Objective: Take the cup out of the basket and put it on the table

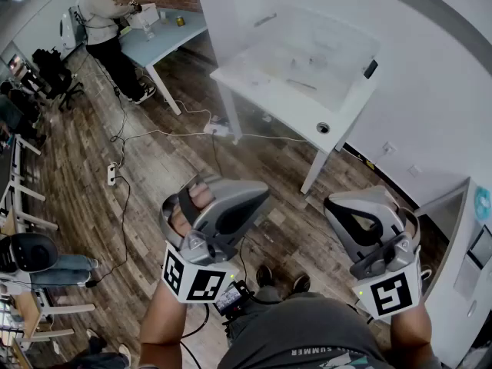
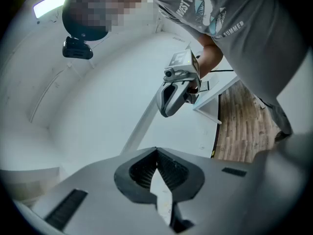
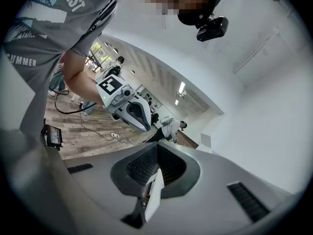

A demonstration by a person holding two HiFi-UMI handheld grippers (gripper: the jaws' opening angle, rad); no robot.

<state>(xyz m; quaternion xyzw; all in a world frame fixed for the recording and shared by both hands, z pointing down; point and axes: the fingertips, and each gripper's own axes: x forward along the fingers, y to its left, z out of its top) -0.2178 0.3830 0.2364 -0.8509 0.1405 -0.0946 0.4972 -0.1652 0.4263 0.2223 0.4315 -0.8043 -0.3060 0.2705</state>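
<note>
Head view, looking steeply down; the white table (image 1: 257, 83) serves as landmark. Left gripper (image 1: 223, 206) and right gripper (image 1: 369, 221) are held side by side in the air on the near side of the table, well apart from it, over the wooden floor (image 1: 169, 160), each in one of the person's hands. Left gripper view: jaws clenched, tips touching, nothing between them. Right gripper view: jaws likewise pressed together and empty; the left gripper shows beyond them. On the table top lie a few faint pale things, too washed out to name; the cup and the basket cannot be made out there or in either gripper view. Far to the left of the table a second person (image 1: 100, 18) stands at a pale blue table (image 1: 165, 41); cables (image 1: 123, 141) run across the floor from the table's near corner.
</note>
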